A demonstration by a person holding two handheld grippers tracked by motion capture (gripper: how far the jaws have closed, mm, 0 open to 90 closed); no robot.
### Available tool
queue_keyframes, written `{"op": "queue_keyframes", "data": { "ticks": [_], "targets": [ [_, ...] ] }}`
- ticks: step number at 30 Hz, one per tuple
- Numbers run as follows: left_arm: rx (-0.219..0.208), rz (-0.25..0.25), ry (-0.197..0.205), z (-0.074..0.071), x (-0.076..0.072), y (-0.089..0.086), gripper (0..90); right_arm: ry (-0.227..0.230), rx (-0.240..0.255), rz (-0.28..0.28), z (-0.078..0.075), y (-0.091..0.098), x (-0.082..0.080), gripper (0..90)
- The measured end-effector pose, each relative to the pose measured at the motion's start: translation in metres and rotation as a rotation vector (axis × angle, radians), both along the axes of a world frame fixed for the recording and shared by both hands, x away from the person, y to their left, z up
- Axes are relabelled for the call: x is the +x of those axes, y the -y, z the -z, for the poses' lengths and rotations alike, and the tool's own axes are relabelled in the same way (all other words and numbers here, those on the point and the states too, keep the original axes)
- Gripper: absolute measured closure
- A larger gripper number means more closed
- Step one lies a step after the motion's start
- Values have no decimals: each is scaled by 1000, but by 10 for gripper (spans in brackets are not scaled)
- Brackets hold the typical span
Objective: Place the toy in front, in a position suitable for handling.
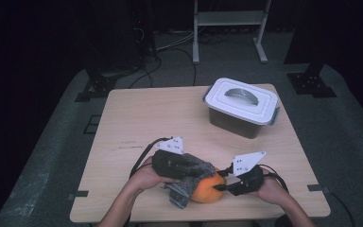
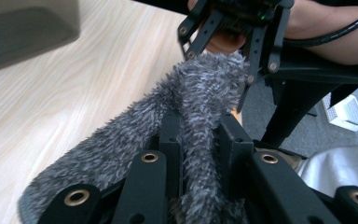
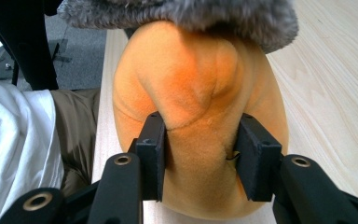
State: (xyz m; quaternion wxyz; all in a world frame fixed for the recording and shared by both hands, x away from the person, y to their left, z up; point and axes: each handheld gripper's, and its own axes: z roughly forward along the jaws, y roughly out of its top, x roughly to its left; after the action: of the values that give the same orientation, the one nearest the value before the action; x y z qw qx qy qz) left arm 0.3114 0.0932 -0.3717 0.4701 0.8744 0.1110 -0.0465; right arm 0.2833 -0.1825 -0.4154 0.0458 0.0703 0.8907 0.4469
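A soft orange plush ball [image 1: 207, 189] [image 3: 200, 107] rests near the front edge of the wooden table [image 1: 142, 118], with a grey fuzzy cloth [image 1: 191, 172] [image 2: 186, 107] draped over its left side. My left gripper [image 1: 182, 168] [image 2: 199, 140] is shut on a fold of the grey cloth. My right gripper [image 1: 221, 185] [image 3: 200, 156] comes in from the right and is shut on the orange ball, its pads pressing dents into the plush. In the left gripper view the right gripper [image 2: 228, 42] shows beyond the cloth, held in a hand.
A grey storage box with a white handled lid [image 1: 241, 106] stands at the back right of the table. The person's forearms rise from the table's front edge. Cables and a metal stand's legs [image 1: 229, 33] are on the floor behind.
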Motion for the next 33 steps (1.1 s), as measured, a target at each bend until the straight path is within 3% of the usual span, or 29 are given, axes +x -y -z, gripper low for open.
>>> {"op": "queue_keyframes", "data": {
  "ticks": [9, 16, 19, 24, 28, 33],
  "targets": [
    [-42, -53, -44, 12, 3, -26, 744, -29, 19, 35, 2, 9, 7, 568],
    [-47, -64, -43, 14, 1, -33, 741, -39, 26, 46, 2, 11, 9, 567],
    [-63, -53, -40, 11, 2, -28, 742, -38, 25, 52, 2, 10, 9, 567],
    [-63, 1, -14, -1, 2, -2, 742, -18, 18, 51, 0, 2, 5, 567],
    [-28, 22, 15, -8, 4, 20, 741, 3, 7, 38, -1, -4, 1, 567],
    [13, 17, 20, -8, 11, 29, 742, -12, 10, 50, 1, 1, 1, 567]
  ]
}}
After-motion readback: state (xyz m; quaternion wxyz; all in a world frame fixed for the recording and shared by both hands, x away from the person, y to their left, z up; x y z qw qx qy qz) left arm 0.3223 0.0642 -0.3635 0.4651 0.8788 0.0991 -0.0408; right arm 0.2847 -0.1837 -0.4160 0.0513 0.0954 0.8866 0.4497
